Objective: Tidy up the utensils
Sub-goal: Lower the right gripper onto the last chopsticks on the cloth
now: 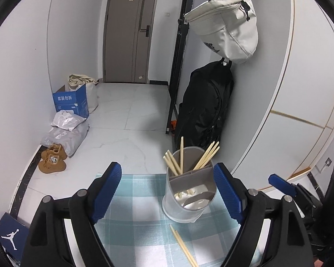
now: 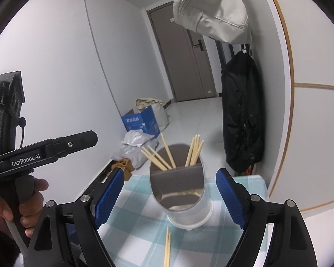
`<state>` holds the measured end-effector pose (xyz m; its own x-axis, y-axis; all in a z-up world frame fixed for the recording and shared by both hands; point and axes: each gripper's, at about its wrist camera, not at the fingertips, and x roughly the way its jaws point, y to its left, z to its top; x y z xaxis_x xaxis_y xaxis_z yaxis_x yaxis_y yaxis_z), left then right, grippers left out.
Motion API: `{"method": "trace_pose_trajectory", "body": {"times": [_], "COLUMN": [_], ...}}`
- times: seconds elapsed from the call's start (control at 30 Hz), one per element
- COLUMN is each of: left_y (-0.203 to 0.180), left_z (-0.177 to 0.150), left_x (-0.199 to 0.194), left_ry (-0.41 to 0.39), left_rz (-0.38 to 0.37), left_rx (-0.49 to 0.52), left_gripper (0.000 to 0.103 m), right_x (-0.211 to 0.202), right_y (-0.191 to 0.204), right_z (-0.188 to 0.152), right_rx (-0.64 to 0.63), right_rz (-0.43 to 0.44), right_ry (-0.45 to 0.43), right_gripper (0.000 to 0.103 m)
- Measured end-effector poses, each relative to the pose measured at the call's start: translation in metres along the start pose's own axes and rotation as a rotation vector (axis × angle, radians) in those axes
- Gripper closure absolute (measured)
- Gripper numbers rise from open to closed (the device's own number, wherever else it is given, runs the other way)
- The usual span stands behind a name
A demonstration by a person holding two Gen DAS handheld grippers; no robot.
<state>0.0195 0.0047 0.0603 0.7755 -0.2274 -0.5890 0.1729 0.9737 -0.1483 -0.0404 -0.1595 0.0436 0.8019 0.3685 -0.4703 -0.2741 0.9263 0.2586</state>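
Left wrist view: we hold our left gripper (image 1: 169, 191) and right gripper (image 2: 170, 197) released, gripping nothing; the chopstick holder (image 1: 188, 197) stands on the checked cloth (image 1: 135, 222), two loose chopsticks (image 1: 182, 245) before it.

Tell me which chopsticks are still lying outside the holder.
The pair of pale wooden chopsticks lying flat on the checked tablecloth, just in front of the grey divided holder; all others stand upright inside its rear compartment.
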Motion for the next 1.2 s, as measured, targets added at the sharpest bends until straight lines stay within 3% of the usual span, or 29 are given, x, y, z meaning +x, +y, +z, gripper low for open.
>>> {"method": "trace_pose_trajectory", "body": {"times": [0.5,0.73,1.0,1.2], "left_y": [0.017,0.020,0.039,0.052], "left_z": [-0.046,-0.074,-0.089,-0.093], "left_x": [0.020,0.039,0.056,0.066], "left_ry": [0.069,0.122,0.178,0.224], "left_rz": [0.040,0.055,0.084,0.114], "left_rx": [-0.051,-0.073,-0.148,-0.181], "left_gripper": [0.022,0.022,0.022,0.022], "right_x": [0.009,0.024,0.051,0.088], "right_y": [-0.004,-0.011,-0.015,0.007], "right_z": [-0.041,-0.060,-0.086,-0.121], "right_rx": [0.000,0.013,0.013,-0.081], "right_rz": [-0.035,-0.049,-0.039,0.031], "right_ry": [0.072,0.161,0.320,0.545], "right_gripper": [0.016,0.018,0.040,0.063]}}
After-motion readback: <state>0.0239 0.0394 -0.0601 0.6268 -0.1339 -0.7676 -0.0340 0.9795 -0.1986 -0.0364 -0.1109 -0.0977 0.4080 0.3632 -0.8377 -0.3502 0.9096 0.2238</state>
